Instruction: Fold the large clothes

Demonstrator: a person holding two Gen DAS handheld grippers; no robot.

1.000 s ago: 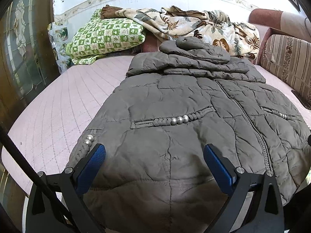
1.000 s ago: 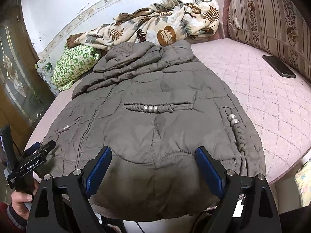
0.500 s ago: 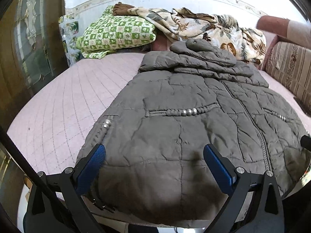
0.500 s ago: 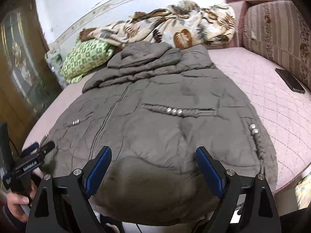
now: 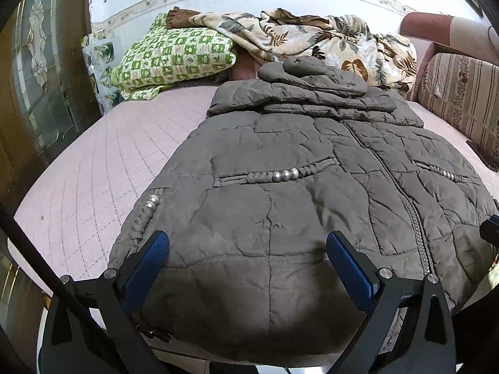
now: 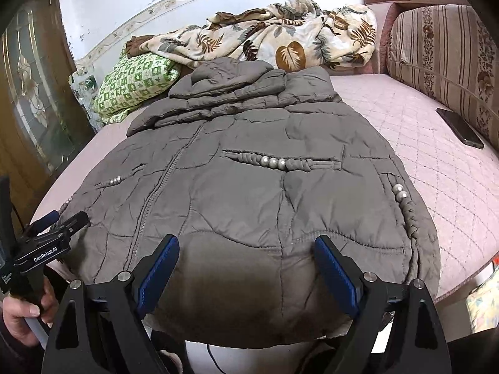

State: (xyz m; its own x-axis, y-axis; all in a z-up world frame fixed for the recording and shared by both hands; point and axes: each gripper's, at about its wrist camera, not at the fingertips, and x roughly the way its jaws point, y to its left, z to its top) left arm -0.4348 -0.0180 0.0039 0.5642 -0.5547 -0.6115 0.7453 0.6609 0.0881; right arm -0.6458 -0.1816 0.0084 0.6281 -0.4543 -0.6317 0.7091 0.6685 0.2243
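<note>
A large grey quilted jacket [image 5: 296, 168] lies flat on the pink bed, zipper up, hood and sleeves folded over at the far end; it also shows in the right wrist view [image 6: 249, 174]. Its hem hangs over the near bed edge. My left gripper [image 5: 246, 249] is open and empty, hovering over the hem on the jacket's left half. My right gripper [image 6: 246, 252] is open and empty over the hem on the right half. The left gripper also shows at the left edge of the right wrist view [image 6: 59, 221], held in a hand.
The pink quilted bed [image 5: 93, 168] extends left of the jacket and right of it [image 6: 436, 162]. A green checked pillow [image 5: 174, 56] and a leaf-print blanket [image 5: 312, 37] lie at the head. A striped cushion [image 6: 443, 56] and a dark phone [image 6: 460, 127] sit at right.
Both grippers drew back toward the near bed edge and now sit lower over the hem. Both stayed open and empty; the jacket has not moved.
</note>
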